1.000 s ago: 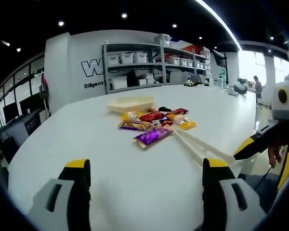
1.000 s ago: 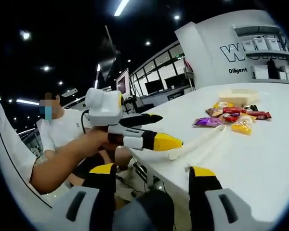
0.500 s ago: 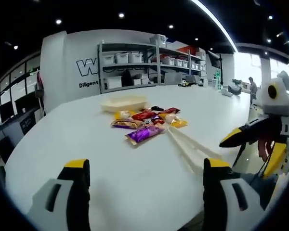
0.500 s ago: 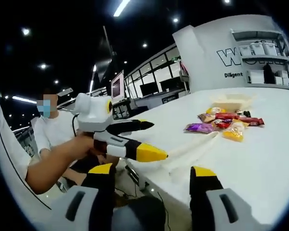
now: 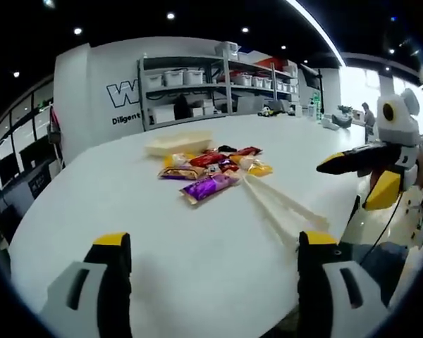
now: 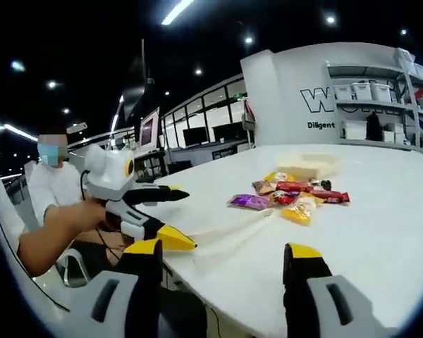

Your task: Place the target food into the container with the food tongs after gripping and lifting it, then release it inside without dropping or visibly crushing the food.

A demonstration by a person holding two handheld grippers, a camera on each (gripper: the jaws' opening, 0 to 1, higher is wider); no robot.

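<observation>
So nothing is gripped yet: the left gripper (image 5: 208, 282) is held spread wide over the near edge of the white table (image 5: 127, 204), and the right gripper (image 6: 222, 282) is spread too, with nothing between its jaws. The food tongs (image 5: 282, 208) are lying flat on the table, handle end near the table's edge and tips pointed toward the pile of snack packets (image 5: 211, 169). The shallow cream container (image 5: 178, 144) sits just behind that pile, touching or almost touching it, hard to call.

Picking up the tongs looks like the step in hand. They should probably be grabbed near the closed hinge end, so the two arms can be squeezed by the jaws later. A low, flat approach is needed since they lie right on the surface.

Which packet is the target can't be told; the purple one (image 5: 208, 189) is nearest the tong tips. Only a light squeeze is called for, as the wrappers look soft and slippery.
</observation>
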